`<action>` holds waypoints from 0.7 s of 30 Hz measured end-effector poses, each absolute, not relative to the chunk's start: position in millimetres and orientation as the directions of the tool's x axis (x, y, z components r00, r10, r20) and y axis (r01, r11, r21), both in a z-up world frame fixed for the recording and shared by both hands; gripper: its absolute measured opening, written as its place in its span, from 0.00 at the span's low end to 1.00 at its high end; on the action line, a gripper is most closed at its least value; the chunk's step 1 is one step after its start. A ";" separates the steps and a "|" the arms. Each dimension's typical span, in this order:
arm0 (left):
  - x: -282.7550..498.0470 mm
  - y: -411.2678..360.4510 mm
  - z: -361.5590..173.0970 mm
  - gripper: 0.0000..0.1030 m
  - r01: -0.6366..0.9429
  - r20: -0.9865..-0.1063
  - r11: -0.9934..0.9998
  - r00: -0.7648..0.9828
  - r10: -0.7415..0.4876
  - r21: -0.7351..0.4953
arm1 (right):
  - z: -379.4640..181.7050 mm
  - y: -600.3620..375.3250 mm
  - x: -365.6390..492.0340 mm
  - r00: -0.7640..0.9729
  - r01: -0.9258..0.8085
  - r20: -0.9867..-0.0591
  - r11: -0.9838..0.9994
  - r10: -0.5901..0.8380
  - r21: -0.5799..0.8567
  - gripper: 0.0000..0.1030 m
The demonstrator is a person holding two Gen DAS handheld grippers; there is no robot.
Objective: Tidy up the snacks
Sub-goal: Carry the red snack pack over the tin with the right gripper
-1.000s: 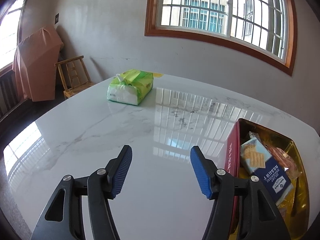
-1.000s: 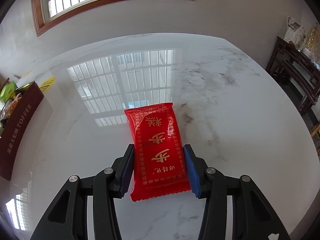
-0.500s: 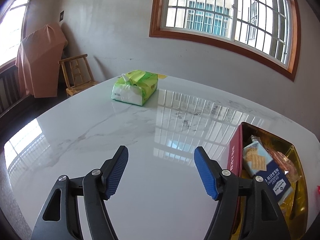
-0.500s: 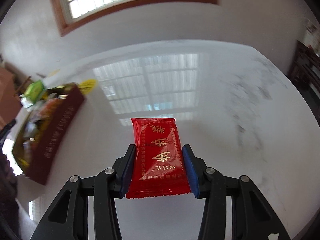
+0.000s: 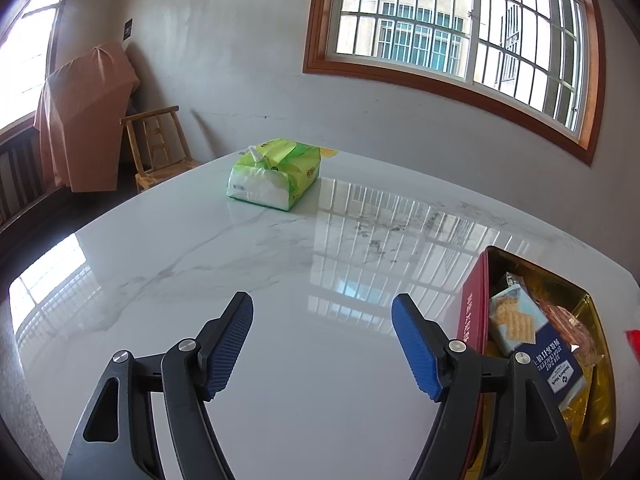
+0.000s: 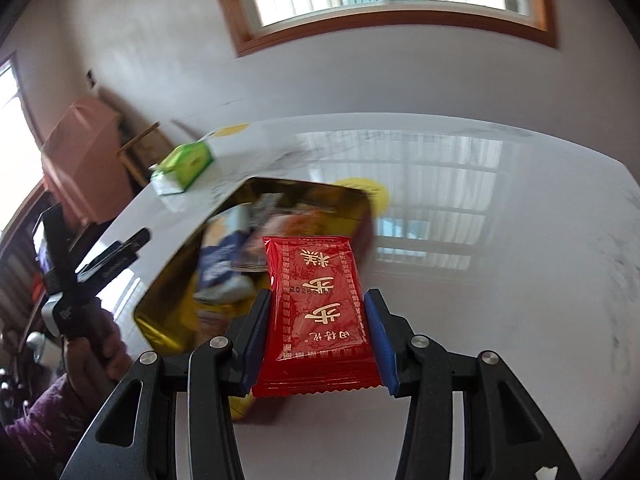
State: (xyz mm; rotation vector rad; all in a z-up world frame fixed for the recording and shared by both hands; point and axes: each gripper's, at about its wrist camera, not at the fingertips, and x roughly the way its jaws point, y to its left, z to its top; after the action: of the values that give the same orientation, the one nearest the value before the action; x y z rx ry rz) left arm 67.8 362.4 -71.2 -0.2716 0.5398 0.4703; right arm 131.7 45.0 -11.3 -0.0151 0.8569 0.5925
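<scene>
My right gripper (image 6: 316, 340) is shut on a red snack packet (image 6: 320, 312) with gold characters, lifted off the white marble table (image 6: 520, 280) and hanging over the near right edge of the gold-lined snack tin (image 6: 168, 296). The tin (image 5: 476, 312), dark red outside, holds a blue-and-white cracker pack (image 5: 536, 344) and other wrapped snacks. A sliver of the red packet (image 5: 634, 342) shows at the right edge of the left wrist view. My left gripper (image 5: 322, 344) hovers over bare tabletop left of the tin, its jaws opening with nothing between them.
A green tissue pack (image 5: 274, 178) lies at the table's far side. Beside it is a yellow sticker (image 6: 368, 196). A wooden chair (image 5: 160, 144) and a pink-covered object (image 5: 86, 120) stand beyond the table. A hand in a purple sleeve (image 6: 92, 356) holds the left gripper.
The right gripper carried the red packet up off the table and leftward to the tin. The left gripper's jaws spread wider while it stayed in place.
</scene>
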 end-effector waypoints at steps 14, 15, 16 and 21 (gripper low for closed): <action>67.7 362.5 -71.1 0.71 -0.495 -0.549 0.860 0.756 0.356 -0.123 | -30.4 93.6 139.6 0.444 -0.545 -0.737 0.807 0.510 0.230 0.42; 67.5 362.2 -70.8 0.71 -0.496 -0.549 0.860 0.755 0.358 -0.121 | -31.6 95.6 137.8 0.448 -0.550 -0.737 0.806 0.507 0.220 0.41; 67.5 361.9 -70.7 0.71 -0.496 -0.548 0.860 0.755 0.360 -0.118 | -30.8 95.5 136.0 0.451 -0.556 -0.738 0.805 0.503 0.209 0.41; 67.3 360.0 -69.6 0.75 -0.499 -0.543 0.860 0.754 0.369 -0.108 | -31.4 102.5 129.7 0.439 -0.583 -0.748 0.791 0.497 0.184 0.42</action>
State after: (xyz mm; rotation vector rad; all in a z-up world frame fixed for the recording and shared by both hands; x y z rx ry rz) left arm 67.3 360.0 -69.6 -0.2536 0.5354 0.4788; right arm 129.7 102.5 -31.4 -0.1067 0.8913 0.6727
